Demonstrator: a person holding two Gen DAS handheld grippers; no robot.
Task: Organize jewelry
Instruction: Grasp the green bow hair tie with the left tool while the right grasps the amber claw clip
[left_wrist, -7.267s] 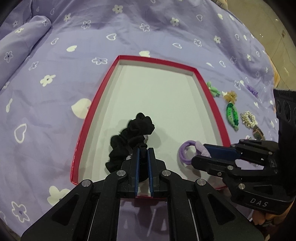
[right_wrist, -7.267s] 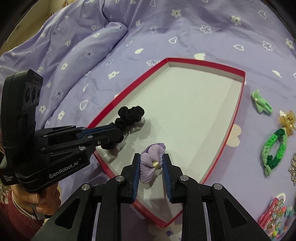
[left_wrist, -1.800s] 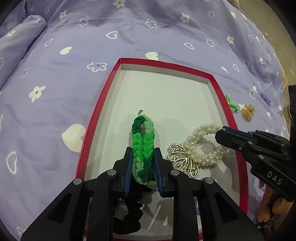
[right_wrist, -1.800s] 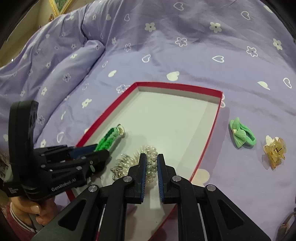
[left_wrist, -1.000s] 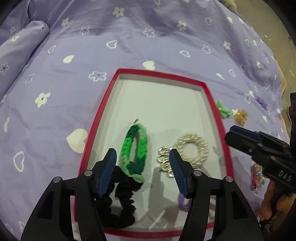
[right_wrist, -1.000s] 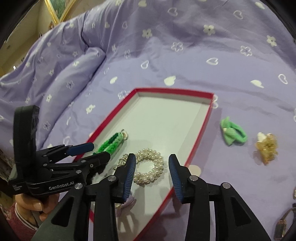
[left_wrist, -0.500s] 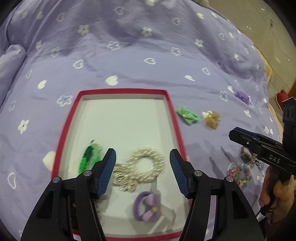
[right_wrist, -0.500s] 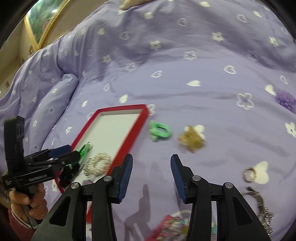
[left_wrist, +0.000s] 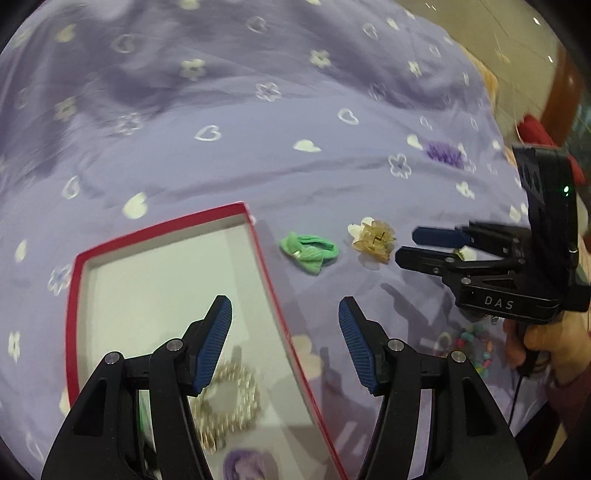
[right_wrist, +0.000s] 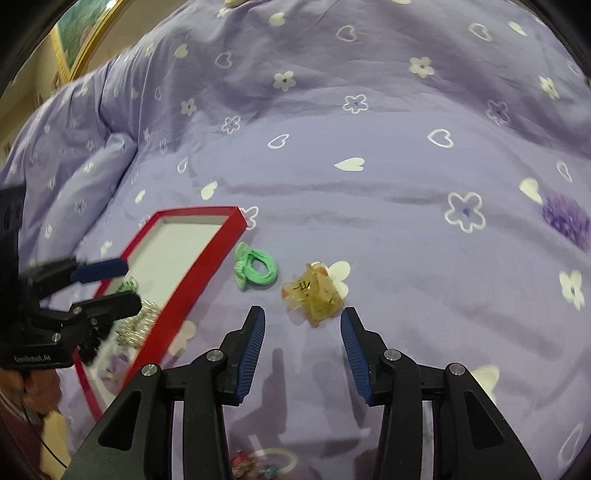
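Both jaws released and empty; my right gripper (right_wrist: 303, 345) lines up on translucent amber plastic claw clip (right_wrist: 313, 293) at 12 o'clock: light, rigid, brittle, so I'd pinch its body.

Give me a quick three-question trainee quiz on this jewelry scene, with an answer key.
1. True or false: the pearl bracelet lies inside the red tray.
2. Which item lies nearest ahead of the right gripper? A) green hair tie B) amber claw clip C) purple scrunchie
3. Fill in: the left gripper holds ____.

Key: 1 true; 2 B; 3 nothing.
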